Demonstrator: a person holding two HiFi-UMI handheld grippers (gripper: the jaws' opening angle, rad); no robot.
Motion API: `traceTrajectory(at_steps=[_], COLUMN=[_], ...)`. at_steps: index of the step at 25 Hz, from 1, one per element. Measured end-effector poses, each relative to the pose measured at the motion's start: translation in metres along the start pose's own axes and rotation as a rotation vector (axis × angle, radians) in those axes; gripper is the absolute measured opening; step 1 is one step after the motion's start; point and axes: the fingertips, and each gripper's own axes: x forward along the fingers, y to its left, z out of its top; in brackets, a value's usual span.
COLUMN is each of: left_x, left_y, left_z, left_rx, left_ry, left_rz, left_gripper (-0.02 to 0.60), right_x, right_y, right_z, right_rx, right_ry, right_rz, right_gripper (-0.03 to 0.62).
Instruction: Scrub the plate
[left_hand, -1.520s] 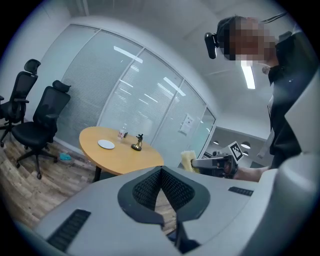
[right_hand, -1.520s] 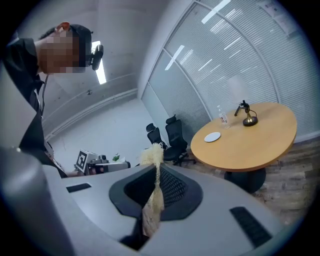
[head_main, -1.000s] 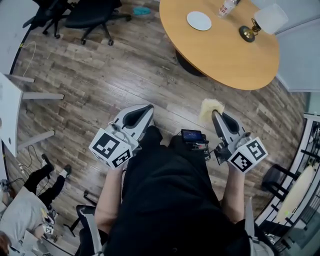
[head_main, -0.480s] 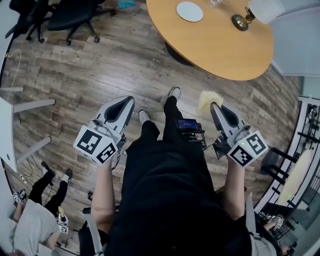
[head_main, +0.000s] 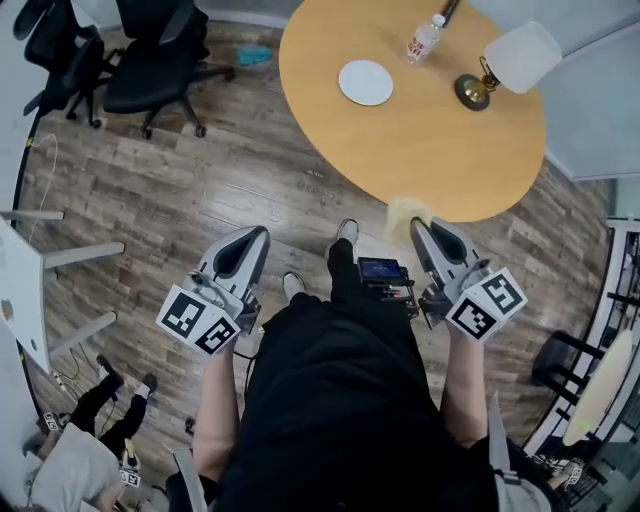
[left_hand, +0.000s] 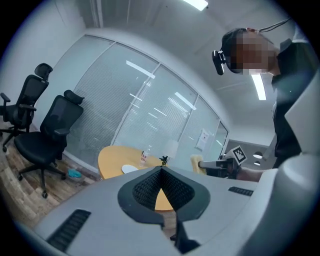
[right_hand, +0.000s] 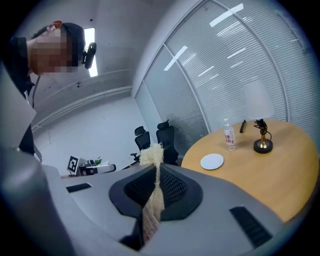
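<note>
- right fingers (right_hand: 176, 190): clamped on a yellow scrub pad (right_hand: 151, 156). its frayed tuft stands out past the tips, and the rest is pinched flat between the pads.
- left fingers (left_hand: 144, 189): closed together with nothing between them.
- both sets of fingers are held in the air over the wood floor (head_main: 250, 170), roughly level, pointing toward the round table (head_main: 430, 160). the table's near edge is close ahead of the right fingers.
- plate (head_main: 365, 82): small, white and round, lying flat on the table. it is ahead of both sets of fingers and well apart from them, slightly right of the line the right fingers point along. it is untouched.
- beyond the plate from the fingers are a water bottle (head_main: 424, 40) and a lamp (head_main: 500, 62).
- handling, by judgement: the plate looks stiff, light and smooth, so it is likely to skate on the bare table under sideways rubbing. it may chip if tipped.
- hold, by judgement: pin the near rim with the left fingers, since the rim is the only raised part, and leave the face free for the pad. the pad is soft and will flatten, so press gently.
</note>
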Motion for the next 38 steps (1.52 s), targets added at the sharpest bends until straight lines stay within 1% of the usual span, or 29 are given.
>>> traceTrajectory(at_steps=[2, 3, 6, 7, 11, 14, 16, 18, 20, 23, 26, 29, 31, 35, 37, 38], left_x=[0.03, 0.046, 0.093, 0.107, 0.156, 0.184, 0.2, 0.209, 0.213, 0.22, 0.224, 0.236, 0.251, 0.286, 0.304, 0.313], left_y=[-0.002, -0.004, -0.011, -0.013, -0.019, -0.024, -0.03, -0.035, -0.036, -0.027, -0.012, 0.003, 0.018, 0.056, 0.073, 0.081], left_z=[0.01, 0.016, 0.032, 0.033, 0.022, 0.011, 0.006, 0.002, -0.003, -0.01, -0.021, -0.028, -0.029, -0.032, -0.038, -0.042], left_rx=[0.019, 0.017, -0.033, -0.048, -0.076, -0.101, -0.109, -0.121, -0.139, -0.153, -0.178, -0.184, -0.195, -0.304, -0.331, -0.332], left_ry=[0.013, 0.01, -0.021, -0.019, 0.045, 0.094, 0.12, 0.14, 0.16, 0.187, 0.215, 0.24, 0.237, 0.216, 0.236, 0.258], left_rz=[-0.007, -0.02, -0.066, -0.073, -0.061, -0.055, -0.065, -0.083, -0.086, -0.071, -0.063, -0.08, -0.093, -0.064, -0.054, -0.052], left_gripper=[0.011, 0.011, 0.011, 0.012, 0.012, 0.012, 0.012, 0.012, 0.012, 0.012, 0.012, 0.012, 0.012, 0.014, 0.018, 0.031], right_x=[0.004, 0.006, 0.01, 0.01, 0.007, 0.008, 0.01, 0.013, 0.016, 0.023, 0.031, 0.037, 0.04, 0.045, 0.051, 0.054], right_y=[-0.018, -0.027, -0.063, -0.076, -0.114, -0.133, -0.144, -0.15, -0.151, -0.149, -0.143, -0.143, -0.142, -0.14, -0.143, -0.146], right_z=[0.02, 0.028, 0.044, 0.047, 0.054, 0.048, 0.042, 0.035, 0.027, 0.017, 0.016, 0.029, 0.041, 0.056, 0.06, 0.064], right_rx=[-0.015, -0.023, -0.02, -0.011, 0.025, 0.061, 0.089, 0.118, 0.143, 0.163, 0.158, 0.154, 0.153, 0.152, 0.149, 0.15], right_ry=[-0.016, -0.02, -0.022, -0.019, -0.015, 0.001, 0.014, 0.03, 0.051, 0.075, 0.083, 0.055, 0.034, 0.032, 0.038, 0.039], right_rz=[0.017, 0.025, 0.039, 0.039, 0.051, 0.075, 0.085, 0.093, 0.102, 0.116, 0.115, 0.083, 0.059, 0.021, -0.008, -0.025], right_gripper=[0.026, 0.026, 0.026, 0.026, 0.026, 0.026, 0.026, 0.026, 0.026, 0.026, 0.026, 0.026, 0.026, 0.026, 0.027, 0.027])
